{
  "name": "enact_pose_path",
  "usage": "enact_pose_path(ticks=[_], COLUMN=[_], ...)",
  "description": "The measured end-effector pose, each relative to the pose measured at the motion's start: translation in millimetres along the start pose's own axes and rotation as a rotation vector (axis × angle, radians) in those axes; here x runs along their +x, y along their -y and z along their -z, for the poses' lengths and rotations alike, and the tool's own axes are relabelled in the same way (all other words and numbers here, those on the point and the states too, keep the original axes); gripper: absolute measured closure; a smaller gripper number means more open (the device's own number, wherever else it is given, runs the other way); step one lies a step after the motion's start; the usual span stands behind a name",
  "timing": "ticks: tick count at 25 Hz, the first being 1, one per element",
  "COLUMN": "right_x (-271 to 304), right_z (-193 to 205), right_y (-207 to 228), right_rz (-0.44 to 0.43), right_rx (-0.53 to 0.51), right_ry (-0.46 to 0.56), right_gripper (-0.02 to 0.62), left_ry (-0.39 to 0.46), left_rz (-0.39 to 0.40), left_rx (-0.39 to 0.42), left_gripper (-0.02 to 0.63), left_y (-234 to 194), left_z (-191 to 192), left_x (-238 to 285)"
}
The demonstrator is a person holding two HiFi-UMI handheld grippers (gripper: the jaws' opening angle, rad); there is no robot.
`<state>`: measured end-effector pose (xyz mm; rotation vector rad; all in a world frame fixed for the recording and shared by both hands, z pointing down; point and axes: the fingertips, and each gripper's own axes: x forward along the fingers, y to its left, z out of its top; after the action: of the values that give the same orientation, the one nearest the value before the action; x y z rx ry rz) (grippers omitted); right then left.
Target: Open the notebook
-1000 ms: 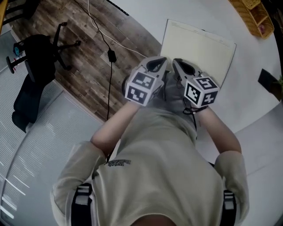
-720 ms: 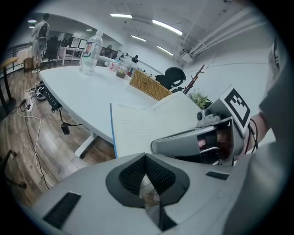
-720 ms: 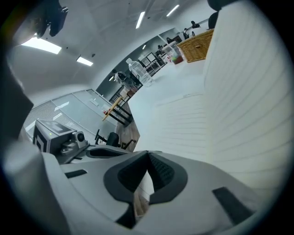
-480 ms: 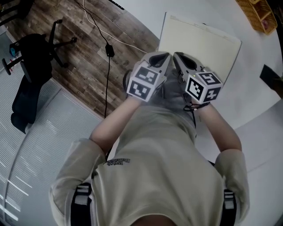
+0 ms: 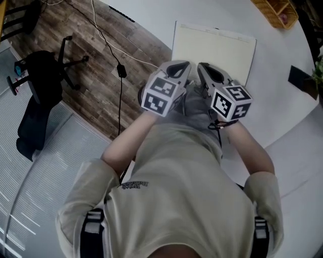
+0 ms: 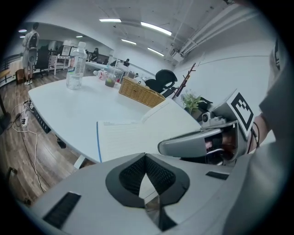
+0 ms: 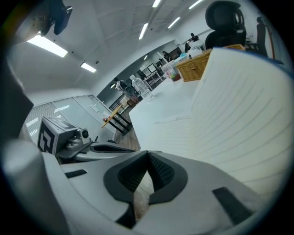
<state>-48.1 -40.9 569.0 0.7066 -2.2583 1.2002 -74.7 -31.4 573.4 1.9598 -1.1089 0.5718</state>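
The notebook [image 5: 212, 48] lies open on the white table [image 5: 272, 106], its lined pages facing up. In the left gripper view its flat page [image 6: 131, 137] has a blue left edge, and another leaf rises behind it. In the right gripper view a lined page [image 7: 243, 105] curves up at the right. My left gripper [image 5: 182, 68] and right gripper [image 5: 203, 70] are held side by side over the notebook's near edge, close to the person's chest. Both sets of jaws meet at the tips with nothing between them, as the left gripper [image 6: 146, 157] and right gripper [image 7: 148, 154] show in their own views.
A wicker basket [image 5: 275, 12] stands at the table's far right. A water bottle [image 6: 76, 66] and cups stand further along the table. A black object [image 5: 300, 80] lies at the right. An office chair [image 5: 45, 65] and a cable [image 5: 121, 70] are on the wooden floor at the left.
Both grippers shifted a little together, still side by side and shut. The head view has swung, so the notebook now sits further left in it.
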Motion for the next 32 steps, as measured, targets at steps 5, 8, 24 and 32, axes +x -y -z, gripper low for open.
enact_pose_path(ticks=[5, 8, 24, 32], right_x=[-32, -55, -214, -289], right_z=[-26, -43, -136, -162], right_y=[3, 7, -27, -48], right_rz=[0.046, 0.073, 0.235, 0.315], right_rx=[-0.045, -0.065, -0.296, -0.413], right_ry=[0.075, 0.124, 0.463, 0.652], right_gripper=[0.591, 0.591, 0.591, 0.591], left_ry=[0.038, 0.066, 0.385, 0.506], left_rz=[0.017, 0.03, 0.132, 0.203], left_rx=[0.068, 0.104, 0.291, 0.381], left_gripper=[0.606, 0.606, 0.606, 0.606], left_y=[18, 30, 125, 179], left_z=[-31, -50, -196, -235], left_x=[-8, -14, -91, -127])
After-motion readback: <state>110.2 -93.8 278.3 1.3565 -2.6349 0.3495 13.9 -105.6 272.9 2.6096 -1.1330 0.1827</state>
